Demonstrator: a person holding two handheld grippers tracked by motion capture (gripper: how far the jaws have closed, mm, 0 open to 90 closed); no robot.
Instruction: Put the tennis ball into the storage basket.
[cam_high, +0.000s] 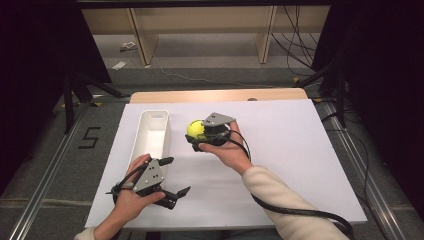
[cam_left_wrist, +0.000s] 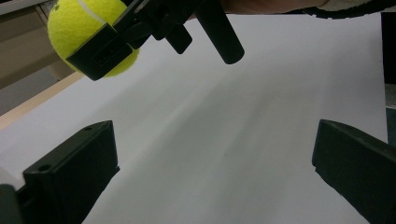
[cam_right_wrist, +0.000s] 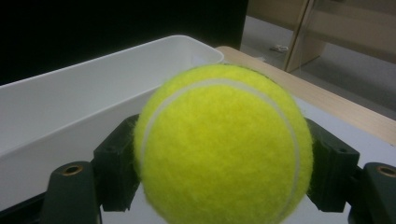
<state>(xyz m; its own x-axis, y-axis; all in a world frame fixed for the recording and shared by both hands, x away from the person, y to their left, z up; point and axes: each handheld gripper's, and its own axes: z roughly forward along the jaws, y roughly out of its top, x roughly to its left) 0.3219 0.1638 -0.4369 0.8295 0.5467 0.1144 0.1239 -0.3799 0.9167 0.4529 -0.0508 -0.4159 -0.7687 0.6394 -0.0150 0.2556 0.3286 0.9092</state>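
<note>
Tennis ball (cam_right_wrist: 224, 147), seam arcing over top, clamped in right tool (cam_right_wrist: 219, 186)

The tub (cam_high: 151, 131) sits on the tabletop (cam_high: 280, 150), left of centre. Tennis ball (cam_high: 195, 129) is up in the right tongs (cam_high: 196, 136) just right of it; left tongs (cam_high: 175, 176) are nearer, in front of the tub.

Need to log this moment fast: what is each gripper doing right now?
Left gripper: open, jaws spread wide, nothing between them.
Right gripper: shut on the tennis ball, held beside the white bin.
</note>
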